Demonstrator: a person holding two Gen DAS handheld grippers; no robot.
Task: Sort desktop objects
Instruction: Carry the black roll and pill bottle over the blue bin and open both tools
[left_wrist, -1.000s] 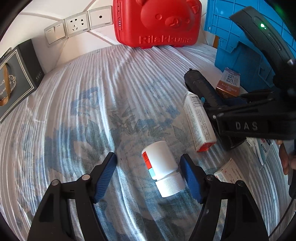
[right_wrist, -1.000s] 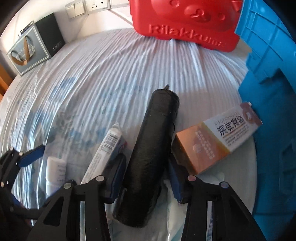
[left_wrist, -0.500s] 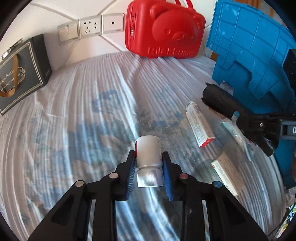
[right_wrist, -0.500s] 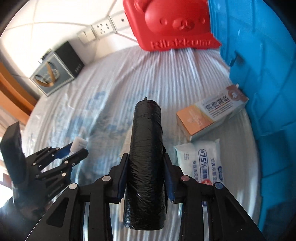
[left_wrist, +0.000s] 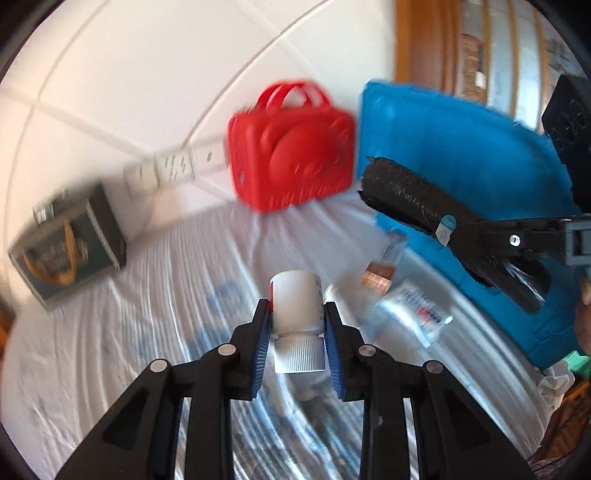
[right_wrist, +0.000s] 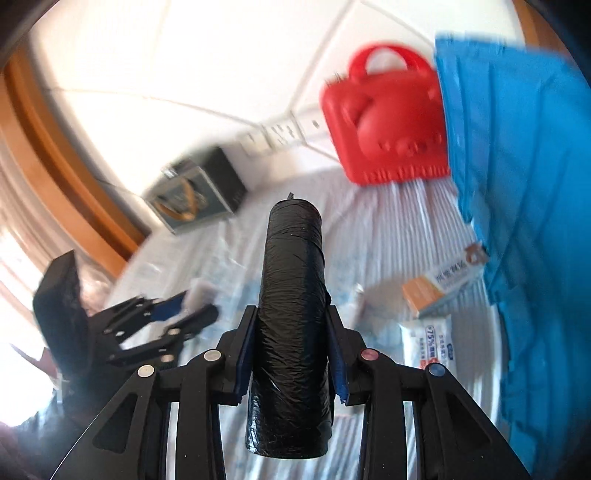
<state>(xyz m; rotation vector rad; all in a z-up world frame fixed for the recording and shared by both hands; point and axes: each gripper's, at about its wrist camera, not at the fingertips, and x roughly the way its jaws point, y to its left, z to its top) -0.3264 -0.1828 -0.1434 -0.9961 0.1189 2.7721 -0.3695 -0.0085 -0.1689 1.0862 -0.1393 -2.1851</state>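
My left gripper (left_wrist: 296, 317) is shut on a white pill bottle (left_wrist: 295, 301) with a ribbed cap, held above the patterned cloth. My right gripper (right_wrist: 290, 314) is shut on a black roll of bags (right_wrist: 291, 295), also lifted off the cloth. In the left wrist view the black roll (left_wrist: 417, 199) hangs at the right in front of the blue crate (left_wrist: 461, 155). In the right wrist view the left gripper (right_wrist: 192, 310) shows at the lower left with the white bottle (right_wrist: 201, 293) in it.
A red bear-shaped case (left_wrist: 291, 155) stands at the back against the wall. A dark gift bag (left_wrist: 70, 243) sits at the left. An orange and white box (right_wrist: 443, 288) and a wipes pack (right_wrist: 428, 343) lie beside the blue crate (right_wrist: 517, 184).
The left gripper has shut on the white bottle and lifted it. The right gripper has raised the black roll off the cloth. Both views now take in more of the wall.
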